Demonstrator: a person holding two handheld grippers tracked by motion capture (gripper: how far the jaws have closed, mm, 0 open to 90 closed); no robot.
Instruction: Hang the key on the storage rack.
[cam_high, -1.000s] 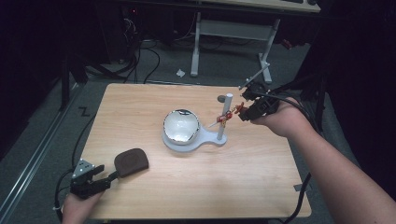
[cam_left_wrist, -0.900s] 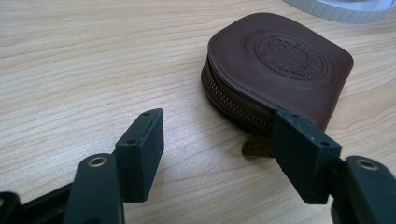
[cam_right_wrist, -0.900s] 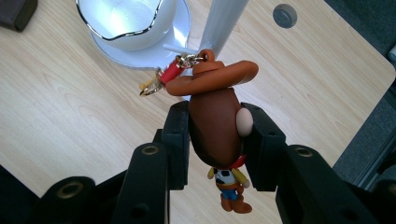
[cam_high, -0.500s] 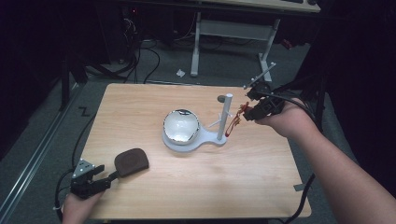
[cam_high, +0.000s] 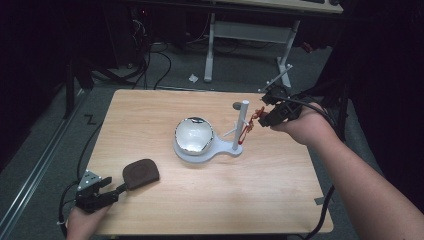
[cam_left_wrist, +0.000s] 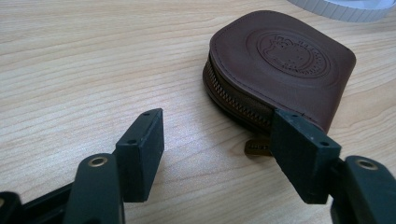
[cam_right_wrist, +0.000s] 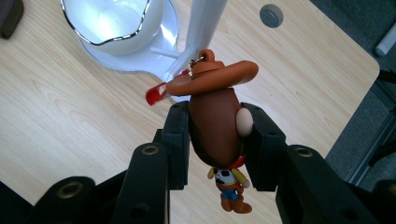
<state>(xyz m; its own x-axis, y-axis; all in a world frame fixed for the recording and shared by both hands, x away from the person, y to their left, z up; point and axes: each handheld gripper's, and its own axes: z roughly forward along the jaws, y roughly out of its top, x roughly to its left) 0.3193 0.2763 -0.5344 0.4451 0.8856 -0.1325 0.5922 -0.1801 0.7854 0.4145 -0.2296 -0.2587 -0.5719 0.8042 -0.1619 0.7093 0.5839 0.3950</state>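
While the right gripper (cam_right_wrist: 212, 140) clenches a cowboy keychain (cam_right_wrist: 217, 126) beside the white stand (cam_high: 243, 120), hooking comes next; left gripper (cam_left_wrist: 219, 154), at seven o'clock, gapes before a brown pouch (cam_left_wrist: 280, 65).

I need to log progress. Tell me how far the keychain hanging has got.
Done: the right gripper is shut on the brown-hatted cowboy figure keychain and holds it beside the white stand post. In hand: bringing its red loop to the peg. Left: hooking it on and letting go; the brown leather zip pouch lies ungripped at the open left gripper.
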